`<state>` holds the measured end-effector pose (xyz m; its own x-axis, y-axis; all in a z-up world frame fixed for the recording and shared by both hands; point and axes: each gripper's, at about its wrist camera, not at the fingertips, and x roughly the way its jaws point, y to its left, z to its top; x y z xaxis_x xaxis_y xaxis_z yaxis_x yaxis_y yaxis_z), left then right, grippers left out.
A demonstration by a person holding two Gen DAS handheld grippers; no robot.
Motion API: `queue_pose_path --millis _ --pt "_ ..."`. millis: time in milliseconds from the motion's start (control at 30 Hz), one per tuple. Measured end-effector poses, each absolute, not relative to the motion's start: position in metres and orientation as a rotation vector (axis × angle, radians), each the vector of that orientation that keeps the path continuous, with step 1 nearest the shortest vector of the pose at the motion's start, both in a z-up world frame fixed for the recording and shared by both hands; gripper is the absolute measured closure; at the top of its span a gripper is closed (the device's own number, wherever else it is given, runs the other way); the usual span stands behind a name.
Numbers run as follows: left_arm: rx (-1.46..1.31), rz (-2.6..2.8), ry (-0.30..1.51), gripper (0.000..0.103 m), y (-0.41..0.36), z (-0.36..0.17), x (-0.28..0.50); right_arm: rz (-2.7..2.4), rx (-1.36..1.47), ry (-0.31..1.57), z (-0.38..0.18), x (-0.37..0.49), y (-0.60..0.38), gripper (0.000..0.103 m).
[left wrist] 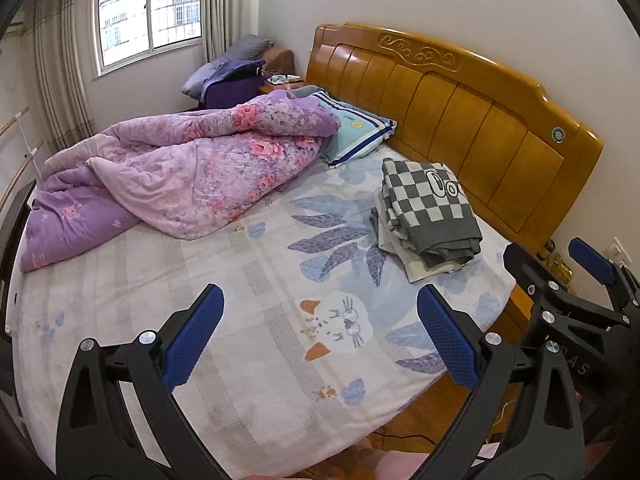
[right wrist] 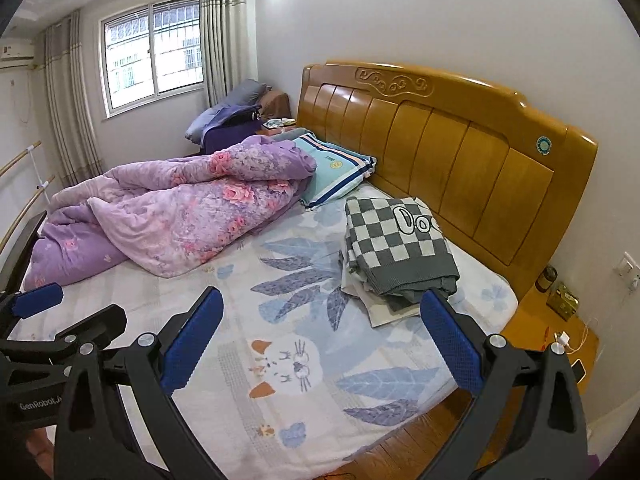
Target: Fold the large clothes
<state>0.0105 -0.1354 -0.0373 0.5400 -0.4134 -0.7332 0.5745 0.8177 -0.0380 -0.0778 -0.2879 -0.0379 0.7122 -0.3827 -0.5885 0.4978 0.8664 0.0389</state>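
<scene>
A folded grey-and-white checkered garment (left wrist: 430, 206) (right wrist: 400, 242) lies on top of pale folded clothes near the headboard, on the right side of the bed. My left gripper (left wrist: 320, 334) hangs open above the near part of the bedsheet, nothing between its blue pads. My right gripper (right wrist: 322, 338) is also open and empty, a little closer to the folded stack. In the left wrist view the right gripper (left wrist: 560, 264) shows at the right edge. In the right wrist view, part of the left gripper appears at the left edge.
A crumpled purple floral quilt (left wrist: 180, 176) (right wrist: 172, 212) covers the far left of the bed (left wrist: 260, 280). A blue striped pillow (left wrist: 360, 132) rests against the wooden headboard (right wrist: 460, 152). A nightstand (right wrist: 560, 328) with small items stands to the right.
</scene>
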Motion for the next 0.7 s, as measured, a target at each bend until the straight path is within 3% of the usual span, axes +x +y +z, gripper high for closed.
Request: queue_pose_path --millis 700 --pt "0.232 -0.580 0.823 0.005 -0.1365 -0.0412 0.0196 -0.492 0.213 0.616 -0.0406 -0.0745 -0.2873 0.008"
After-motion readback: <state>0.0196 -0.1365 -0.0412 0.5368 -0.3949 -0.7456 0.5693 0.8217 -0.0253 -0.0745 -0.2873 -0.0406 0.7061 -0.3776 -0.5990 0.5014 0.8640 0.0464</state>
